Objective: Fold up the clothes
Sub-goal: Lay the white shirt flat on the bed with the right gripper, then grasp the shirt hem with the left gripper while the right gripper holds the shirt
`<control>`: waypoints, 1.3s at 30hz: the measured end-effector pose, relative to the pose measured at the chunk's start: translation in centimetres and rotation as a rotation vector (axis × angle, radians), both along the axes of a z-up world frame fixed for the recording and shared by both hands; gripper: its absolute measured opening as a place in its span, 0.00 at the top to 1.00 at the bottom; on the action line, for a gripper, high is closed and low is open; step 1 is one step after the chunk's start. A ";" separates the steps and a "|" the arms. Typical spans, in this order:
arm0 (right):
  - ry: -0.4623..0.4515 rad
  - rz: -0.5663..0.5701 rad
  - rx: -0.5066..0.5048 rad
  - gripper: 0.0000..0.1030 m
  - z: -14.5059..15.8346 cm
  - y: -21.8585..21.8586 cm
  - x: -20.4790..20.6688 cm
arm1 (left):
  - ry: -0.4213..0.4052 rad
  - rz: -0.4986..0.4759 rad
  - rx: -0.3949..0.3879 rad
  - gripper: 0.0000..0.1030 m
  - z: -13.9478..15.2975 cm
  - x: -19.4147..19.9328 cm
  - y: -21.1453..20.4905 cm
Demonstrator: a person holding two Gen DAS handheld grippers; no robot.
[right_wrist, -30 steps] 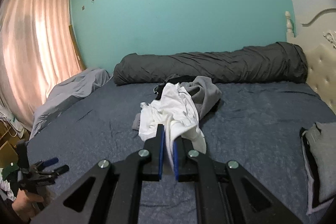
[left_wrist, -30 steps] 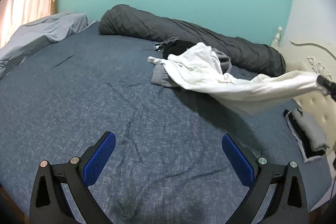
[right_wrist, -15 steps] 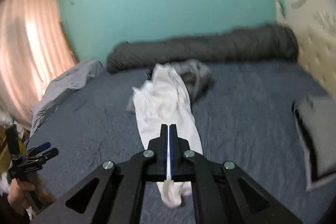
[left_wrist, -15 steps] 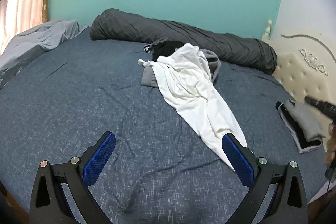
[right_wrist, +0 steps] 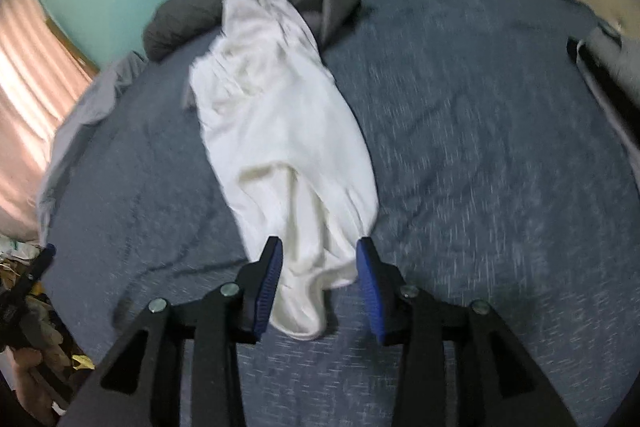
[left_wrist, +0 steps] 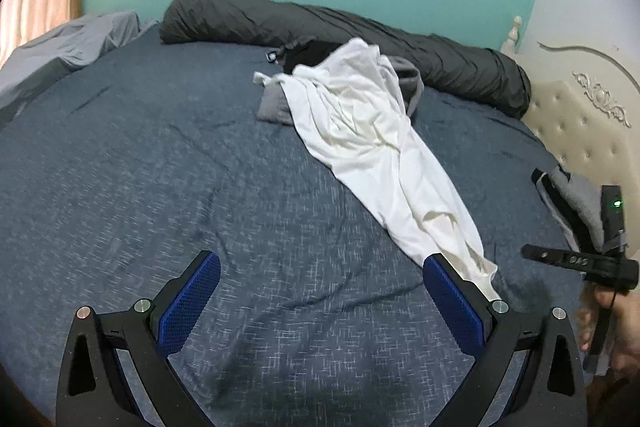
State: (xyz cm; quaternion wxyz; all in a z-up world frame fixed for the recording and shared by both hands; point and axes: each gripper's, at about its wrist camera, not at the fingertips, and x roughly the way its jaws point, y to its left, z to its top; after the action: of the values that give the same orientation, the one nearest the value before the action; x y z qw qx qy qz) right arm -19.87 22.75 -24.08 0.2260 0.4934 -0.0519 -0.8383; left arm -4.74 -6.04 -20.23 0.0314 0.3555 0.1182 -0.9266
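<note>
A white garment (left_wrist: 372,131) lies stretched in a long crumpled strip across the dark blue bed (left_wrist: 168,163), its far end resting on a pile of grey and black clothes (left_wrist: 404,75). In the right wrist view the white garment (right_wrist: 280,131) runs toward me and its near end lies between the blue pads of my right gripper (right_wrist: 319,259), which stands open just above it. My left gripper (left_wrist: 320,275) is open over bare bedding, its right fingertip beside the garment's near tip. From the left wrist view, the right gripper (left_wrist: 576,261) shows side-on at the right edge.
A rolled dark grey duvet (left_wrist: 320,27) lies along the far side by the teal wall. A folded grey and black stack (left_wrist: 572,203) sits near the cream headboard (left_wrist: 588,123). A light grey sheet (left_wrist: 72,43) is bunched at the left, with curtains behind.
My right gripper pulled the white garment out along the bed, lowered its end and opened, letting it go. The left gripper stayed open and drifted slightly.
</note>
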 end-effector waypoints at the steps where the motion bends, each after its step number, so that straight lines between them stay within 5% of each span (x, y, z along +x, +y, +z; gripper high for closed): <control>1: -0.018 -0.003 0.007 0.62 -0.9 -0.1 -0.3 | -0.008 -0.006 0.006 0.00 -0.6 -0.4 0.1; 13: -0.113 -0.085 -0.067 0.53 -7.0 -0.7 -2.0 | -0.082 -0.113 0.008 0.00 -5.0 -6.0 2.9; 23: -0.089 -0.183 -0.160 0.53 -8.6 1.1 -1.2 | -0.137 -0.223 -0.053 0.00 -7.6 -12.6 7.1; 39: -0.042 -0.149 -0.174 0.64 -9.5 0.5 -0.7 | -0.224 -0.274 -0.128 0.00 -10.4 -17.4 9.6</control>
State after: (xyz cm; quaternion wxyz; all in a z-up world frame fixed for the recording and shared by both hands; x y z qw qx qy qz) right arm -20.56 23.28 -33.56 0.2042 0.4840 -0.1658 -0.8346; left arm -22.17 3.60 -30.67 -0.0598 0.4665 0.0053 -0.8825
